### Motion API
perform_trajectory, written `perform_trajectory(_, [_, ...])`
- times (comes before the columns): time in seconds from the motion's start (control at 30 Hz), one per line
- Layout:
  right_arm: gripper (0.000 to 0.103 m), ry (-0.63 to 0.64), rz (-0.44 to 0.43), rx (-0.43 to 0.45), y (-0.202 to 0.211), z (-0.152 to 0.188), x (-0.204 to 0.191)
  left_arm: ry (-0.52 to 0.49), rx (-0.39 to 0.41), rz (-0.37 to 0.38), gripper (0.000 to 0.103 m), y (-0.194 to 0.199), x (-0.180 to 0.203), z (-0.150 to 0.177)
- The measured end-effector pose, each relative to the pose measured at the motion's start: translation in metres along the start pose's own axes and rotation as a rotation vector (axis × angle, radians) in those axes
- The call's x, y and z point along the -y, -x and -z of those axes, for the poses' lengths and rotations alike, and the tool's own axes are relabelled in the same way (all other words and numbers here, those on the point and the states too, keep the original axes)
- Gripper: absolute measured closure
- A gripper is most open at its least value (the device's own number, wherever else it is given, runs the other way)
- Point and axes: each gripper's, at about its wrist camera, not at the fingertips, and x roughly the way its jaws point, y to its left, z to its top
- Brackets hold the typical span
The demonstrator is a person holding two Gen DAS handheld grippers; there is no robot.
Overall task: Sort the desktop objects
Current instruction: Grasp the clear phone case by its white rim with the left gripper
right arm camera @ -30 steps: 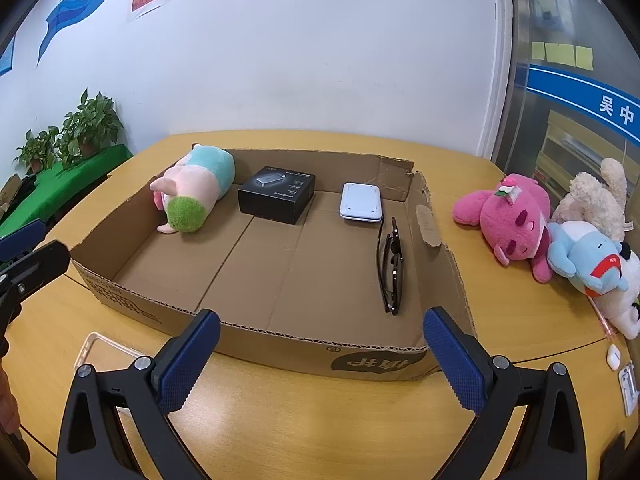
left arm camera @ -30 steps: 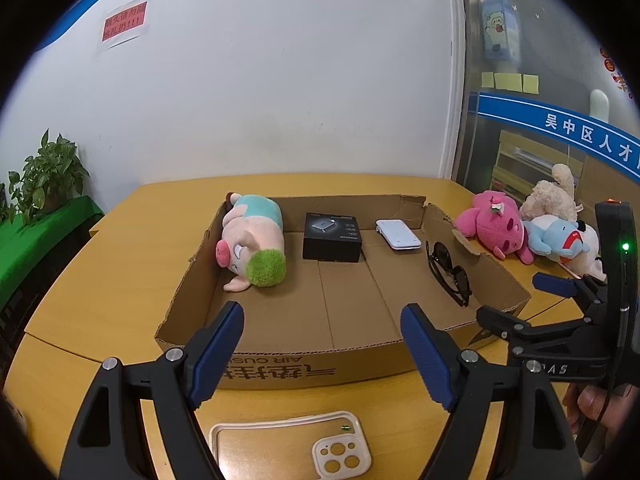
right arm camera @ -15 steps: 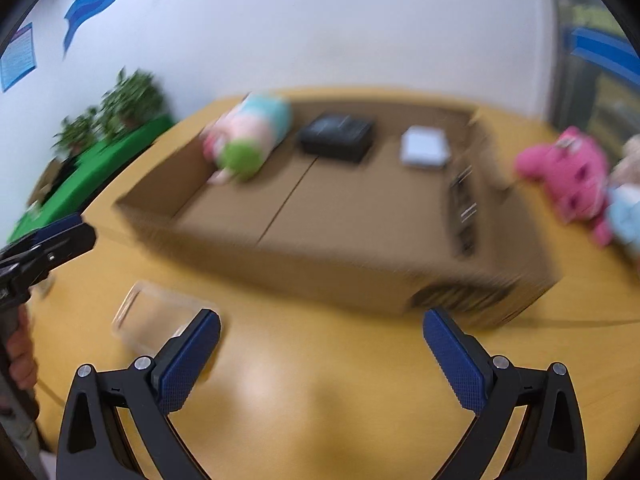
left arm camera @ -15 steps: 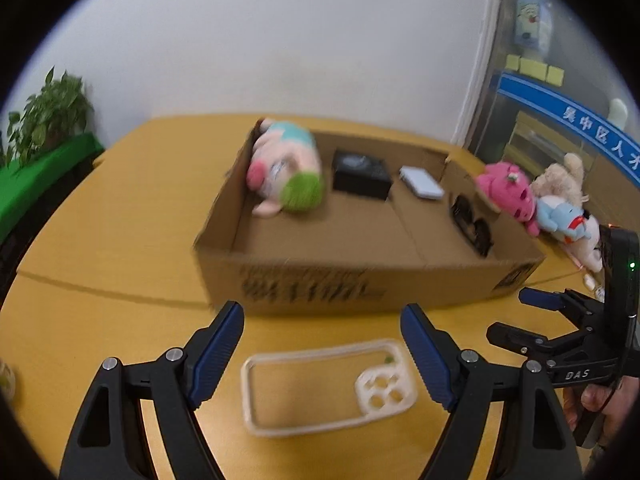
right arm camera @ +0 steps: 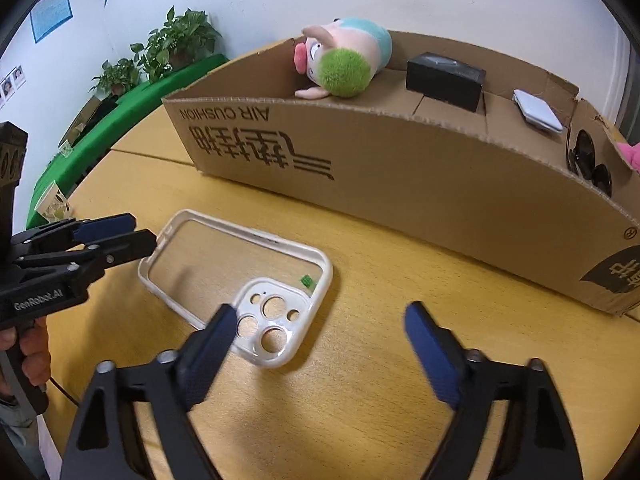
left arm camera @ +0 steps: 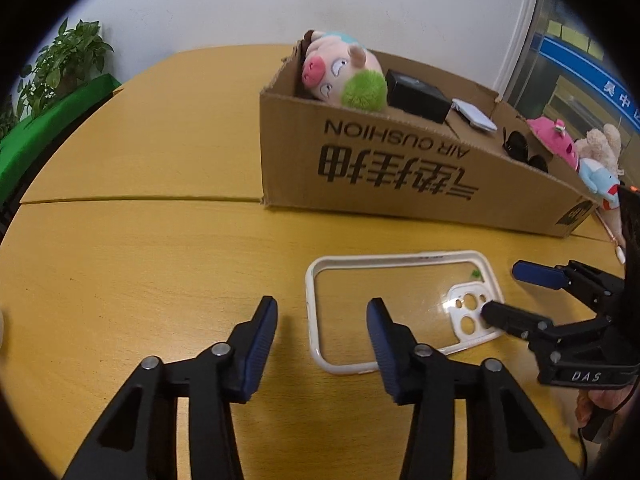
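Observation:
A clear phone case with a white rim (left arm camera: 400, 304) lies flat on the wooden table in front of the cardboard box (left arm camera: 400, 168). It also shows in the right wrist view (right arm camera: 236, 280). My left gripper (left arm camera: 322, 332) is open, low over the table, with the case's left end between its fingers. My right gripper (right arm camera: 316, 344) is open at the case's camera-cutout end; it shows from the side in the left wrist view (left arm camera: 516, 292). The box (right arm camera: 400, 168) holds a plush pig (right arm camera: 344, 60), a black box (right arm camera: 444, 76), a white device (right arm camera: 536, 110) and sunglasses (right arm camera: 588, 162).
Pink, beige and blue plush toys (left arm camera: 580, 156) lie on the table right of the box. Potted plants (right arm camera: 176, 48) stand on a green surface at the left. A white wall stands behind the table.
Both grippers have dropped from above the box to just over the table in front of it, closing in on the phone case from either end. Both stay open.

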Motion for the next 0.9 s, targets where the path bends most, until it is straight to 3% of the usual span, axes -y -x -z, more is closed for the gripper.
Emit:
perform_trajectory(0.07, [0.042,0.005,0.027,-0.008,-0.002,0.002,0.002,-0.002,-0.023,-0.021,0.068,-0.007,-0.001,0.002])
perform_trajectory(0.17, [0.047,0.011,0.061,0.014,0.0,0.007,0.005,-0.013,-0.024,-0.049,0.077,-0.011,0.0,0.004])
perform_trajectory(0.23, [0.049,0.025,0.074,0.023,-0.001,0.008,0.003,-0.012,-0.026,-0.029,0.09,-0.01,0.002,0.004])
perform_trajectory(0.43, [0.069,0.061,0.06,0.032,0.0,0.009,-0.004,-0.026,-0.011,-0.034,0.097,-0.01,0.004,0.005])
perform_trajectory(0.57, [0.09,0.052,0.03,0.036,0.001,0.009,-0.005,-0.041,-0.002,-0.024,0.098,-0.007,0.008,0.008])
perform_trajectory(0.73, [0.09,0.035,0.021,0.037,0.003,0.009,-0.005,-0.041,0.033,-0.038,0.098,0.004,0.013,0.005])
perform_trajectory(0.9, [0.09,0.011,0.028,0.134,0.033,0.009,-0.002,-0.085,0.102,-0.03,0.098,0.027,0.031,-0.009])
